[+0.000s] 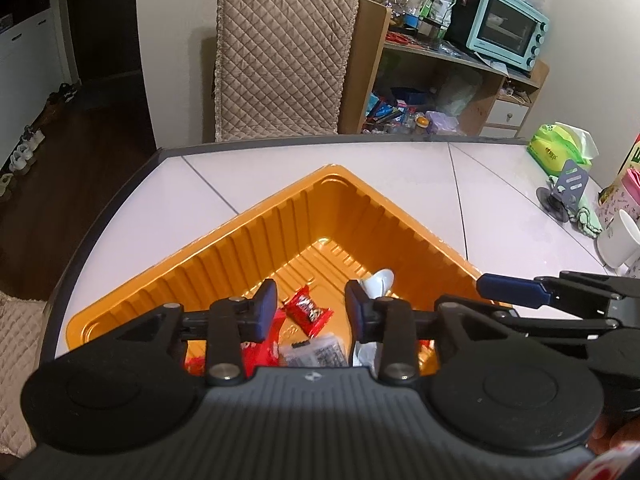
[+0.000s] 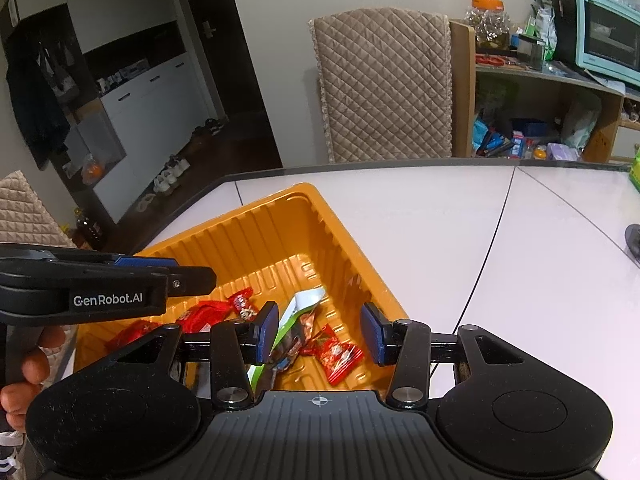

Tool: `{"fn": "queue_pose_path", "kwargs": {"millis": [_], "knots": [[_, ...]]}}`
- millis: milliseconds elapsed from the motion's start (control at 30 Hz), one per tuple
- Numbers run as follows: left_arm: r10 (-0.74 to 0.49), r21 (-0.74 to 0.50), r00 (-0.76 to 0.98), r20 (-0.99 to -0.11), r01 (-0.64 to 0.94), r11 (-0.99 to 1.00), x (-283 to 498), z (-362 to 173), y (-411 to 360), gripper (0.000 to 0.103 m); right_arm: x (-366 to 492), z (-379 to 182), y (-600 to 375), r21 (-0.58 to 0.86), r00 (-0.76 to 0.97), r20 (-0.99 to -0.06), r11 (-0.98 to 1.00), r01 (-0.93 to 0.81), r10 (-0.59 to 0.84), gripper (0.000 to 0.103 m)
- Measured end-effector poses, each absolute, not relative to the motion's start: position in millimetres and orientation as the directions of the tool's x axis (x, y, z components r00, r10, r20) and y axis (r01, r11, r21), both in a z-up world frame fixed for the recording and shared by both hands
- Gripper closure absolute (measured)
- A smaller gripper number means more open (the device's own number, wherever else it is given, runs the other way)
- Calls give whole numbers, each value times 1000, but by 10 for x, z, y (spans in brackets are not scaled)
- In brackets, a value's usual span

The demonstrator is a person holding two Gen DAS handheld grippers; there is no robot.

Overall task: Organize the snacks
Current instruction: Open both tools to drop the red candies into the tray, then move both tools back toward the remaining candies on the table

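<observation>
An orange plastic tray (image 1: 240, 256) sits on the white table near its left corner; it also shows in the right wrist view (image 2: 256, 236). Inside lie several wrapped snacks: a red packet (image 1: 308, 311), a clear dark-printed packet (image 1: 316, 350), a white wrapper (image 1: 380, 280), a red candy packet (image 2: 336, 354) and a green-and-white pouch (image 2: 298, 312). My left gripper (image 1: 311, 308) is open and empty, hovering above the tray. My right gripper (image 2: 319, 332) is open and empty above the tray's near right side. Each gripper shows at the edge of the other's view.
A quilted chair (image 1: 280, 56) stands behind the table. A shelf with a mint toaster oven (image 1: 508, 28) is at the back right. A green tissue pack (image 1: 560, 148), a phone stand (image 1: 568, 192) and a white cup (image 1: 620, 240) sit at the table's right.
</observation>
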State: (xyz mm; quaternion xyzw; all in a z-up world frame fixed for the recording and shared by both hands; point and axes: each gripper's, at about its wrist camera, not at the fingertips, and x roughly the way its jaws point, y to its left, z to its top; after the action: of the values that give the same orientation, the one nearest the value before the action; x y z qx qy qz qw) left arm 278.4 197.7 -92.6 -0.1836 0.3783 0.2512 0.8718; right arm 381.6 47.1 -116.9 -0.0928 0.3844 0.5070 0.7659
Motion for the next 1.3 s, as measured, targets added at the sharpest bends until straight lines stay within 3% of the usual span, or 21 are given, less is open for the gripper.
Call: {"fn": "queue_pose_path", "kwargs": {"millis": [467, 800, 1300], "knots": [[294, -148, 577, -762, -598, 788, 2399, -735, 1829, 66, 3621, -1043, 260, 293, 165, -671, 463, -836, 723, 56], [293, -165, 580, -760, -609, 776, 2092, -563, 1634, 63, 3423, -884, -19, 309, 179, -650, 471, -826, 739, 47], [246, -187, 583, -774, -582, 792, 1670, -473, 1147, 62, 3042, -714, -519, 347, 181, -638, 490, -800, 748, 42]]}}
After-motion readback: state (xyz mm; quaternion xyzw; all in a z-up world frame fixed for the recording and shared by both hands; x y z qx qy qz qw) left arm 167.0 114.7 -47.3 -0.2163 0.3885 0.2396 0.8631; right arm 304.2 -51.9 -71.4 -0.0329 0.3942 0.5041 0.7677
